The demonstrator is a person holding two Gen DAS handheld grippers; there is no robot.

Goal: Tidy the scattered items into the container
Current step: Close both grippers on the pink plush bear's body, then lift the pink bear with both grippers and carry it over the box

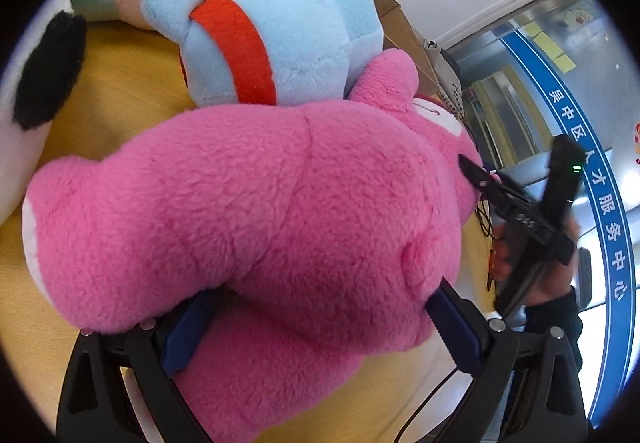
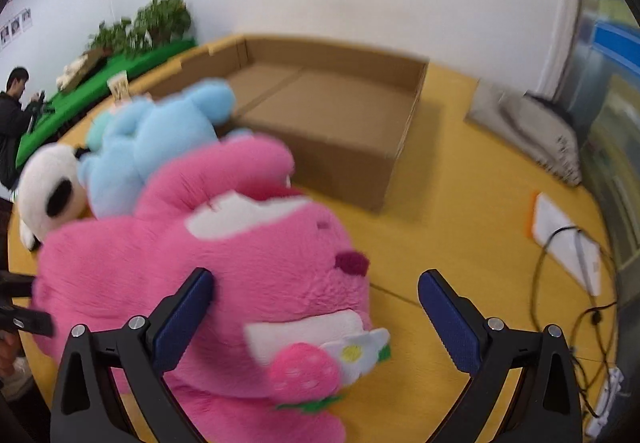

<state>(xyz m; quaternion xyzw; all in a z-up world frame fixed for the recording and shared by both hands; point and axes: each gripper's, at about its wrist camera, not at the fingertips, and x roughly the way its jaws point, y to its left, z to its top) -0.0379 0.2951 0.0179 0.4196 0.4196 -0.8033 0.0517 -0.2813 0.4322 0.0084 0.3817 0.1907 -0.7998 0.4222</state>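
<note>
None of the toys are in the cardboard box [image 2: 340, 115] yet, as far as I can see. It sits bare on the yellow tabletop [image 2: 460, 227], so I think the whole job is still ahead.

My left gripper [image 1: 320, 327] has its fingers on both sides of the pink plush bear [image 1: 260, 211]. They press into its soft body, so I judge they are pinching it. The bear lies on the tabletop, just in front of the box and touching the blue plush toy [image 1: 276, 27].

My right gripper [image 2: 316, 319] has its fingers spread wide. One finger touches the bear's head; the other is apart from it.

Only the right view shows the box, the bear's face and the little strawberry [image 2: 304, 369] on it. It shows the panda toy's [image 2: 48, 187] head too. Only the left view shows the bear's back, the red band on the blue toy, and my right gripper seen from outside.
</note>
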